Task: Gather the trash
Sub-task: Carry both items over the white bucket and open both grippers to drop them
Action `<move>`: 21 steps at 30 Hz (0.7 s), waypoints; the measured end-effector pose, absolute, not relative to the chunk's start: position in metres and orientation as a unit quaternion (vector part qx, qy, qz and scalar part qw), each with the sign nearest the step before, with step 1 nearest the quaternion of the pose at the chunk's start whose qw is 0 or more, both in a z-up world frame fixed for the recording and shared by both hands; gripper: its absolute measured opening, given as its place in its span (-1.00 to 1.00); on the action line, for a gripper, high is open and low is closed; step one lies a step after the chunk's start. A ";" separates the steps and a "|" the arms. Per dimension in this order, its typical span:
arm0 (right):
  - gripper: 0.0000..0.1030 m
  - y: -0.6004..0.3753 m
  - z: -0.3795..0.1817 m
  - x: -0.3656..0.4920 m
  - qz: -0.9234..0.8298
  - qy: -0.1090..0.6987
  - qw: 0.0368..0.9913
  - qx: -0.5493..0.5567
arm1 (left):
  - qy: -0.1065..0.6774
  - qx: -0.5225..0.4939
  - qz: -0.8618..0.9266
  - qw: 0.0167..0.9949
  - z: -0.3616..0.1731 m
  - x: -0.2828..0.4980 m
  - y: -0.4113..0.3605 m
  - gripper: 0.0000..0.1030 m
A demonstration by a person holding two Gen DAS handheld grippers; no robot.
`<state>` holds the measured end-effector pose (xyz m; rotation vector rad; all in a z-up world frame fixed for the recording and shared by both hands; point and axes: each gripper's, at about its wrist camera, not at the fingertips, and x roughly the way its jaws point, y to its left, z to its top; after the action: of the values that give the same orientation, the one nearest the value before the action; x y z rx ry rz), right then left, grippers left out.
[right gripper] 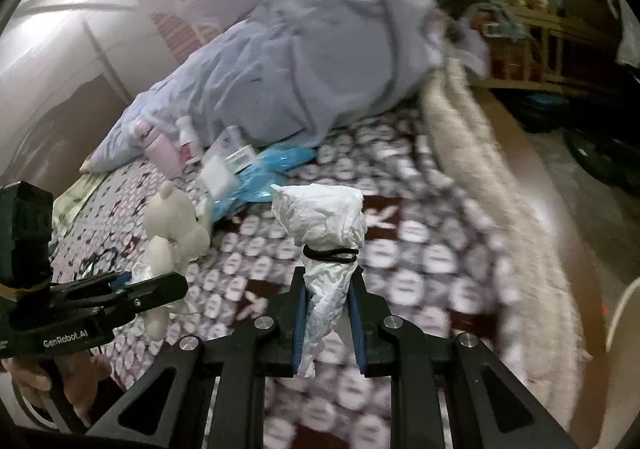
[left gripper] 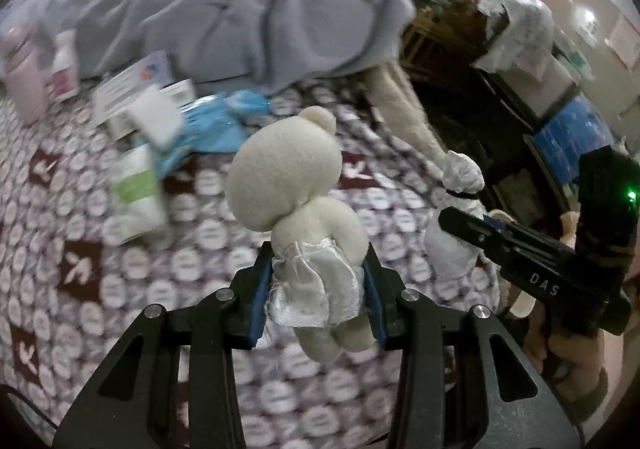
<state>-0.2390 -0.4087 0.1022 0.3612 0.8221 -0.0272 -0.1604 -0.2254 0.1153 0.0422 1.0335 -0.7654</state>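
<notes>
Both grippers' fingers clamped, raised.

We see the teddy bear between the left gripper's jaws, above the bedspread, with the tied paper bundle in the right gripper to its right. Far left lie boxes and a plastic bag, and behind them a heaped blanket.

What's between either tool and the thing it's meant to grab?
Nothing visible. The left tool is already shut on the white teddy bear, and the right tool is shut on the white paper bundle tied with a black band. No bin shows in either view, so that path can't be judged.
</notes>
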 end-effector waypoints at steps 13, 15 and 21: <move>-0.64 -0.486 0.107 -0.309 -0.110 0.379 0.897 0.199 | 0.455 0.101 -0.411 0.784 0.120 -0.196 -0.328 -0.25; -0.64 -0.499 0.106 -0.320 -0.124 0.377 0.894 0.206 | 0.452 0.109 -0.419 0.780 0.121 -0.201 -0.342 -0.25; -0.64 -0.535 0.103 -0.356 -0.168 0.370 0.886 0.223 | 0.445 0.130 -0.449 0.764 0.121 -0.221 -0.387 -0.25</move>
<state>-0.3564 -0.5351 0.1025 0.4627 0.7703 -0.3489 -0.2206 -0.3870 0.1210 0.2820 0.9666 -0.9762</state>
